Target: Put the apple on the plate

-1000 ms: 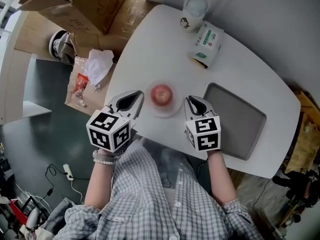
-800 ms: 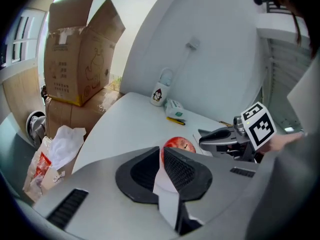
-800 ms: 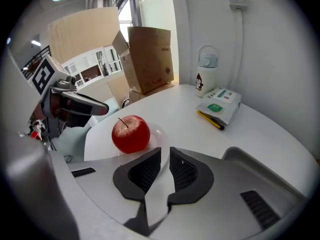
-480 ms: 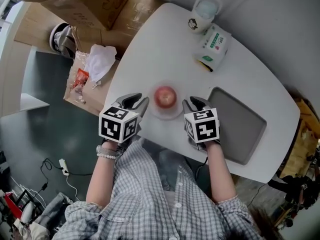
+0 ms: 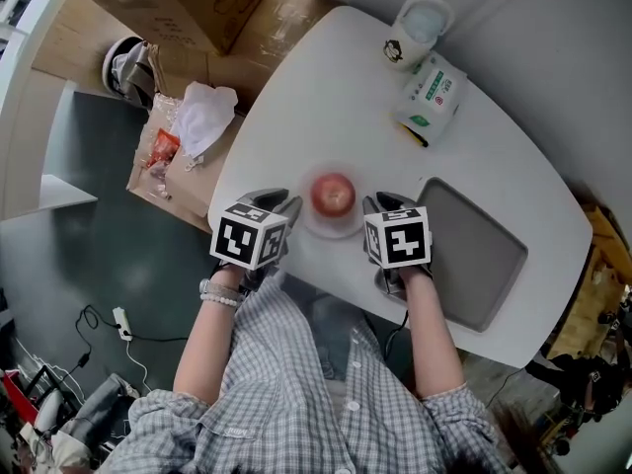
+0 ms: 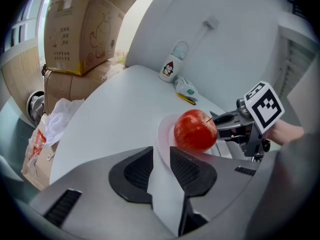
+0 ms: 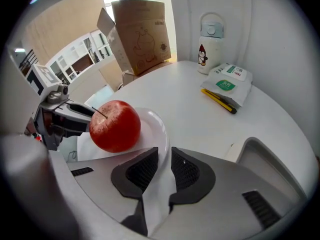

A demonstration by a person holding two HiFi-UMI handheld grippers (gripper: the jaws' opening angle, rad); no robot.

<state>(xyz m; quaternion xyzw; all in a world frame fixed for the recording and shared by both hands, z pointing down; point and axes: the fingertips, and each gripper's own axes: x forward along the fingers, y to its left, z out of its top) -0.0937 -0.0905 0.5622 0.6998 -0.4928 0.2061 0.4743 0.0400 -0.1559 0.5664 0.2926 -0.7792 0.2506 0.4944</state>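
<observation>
The apple is sitting on the plate, right between the two tongs and just past their tips. It hasn't budged over the last second.

What did change: the left tongs were pressed together a second ago and their jaws are opening now, with only bare table showing in the gap. The right tongs are a little spread too and empty, with their tips just beside the plate's rim, opposite the left ones. Both have sunk lower, toward the table's near edge.

So I'd say the job's basically done: the apple's where it belongs and nothing is gripping it. The grey tray just outside the right tongs looks untouched.
</observation>
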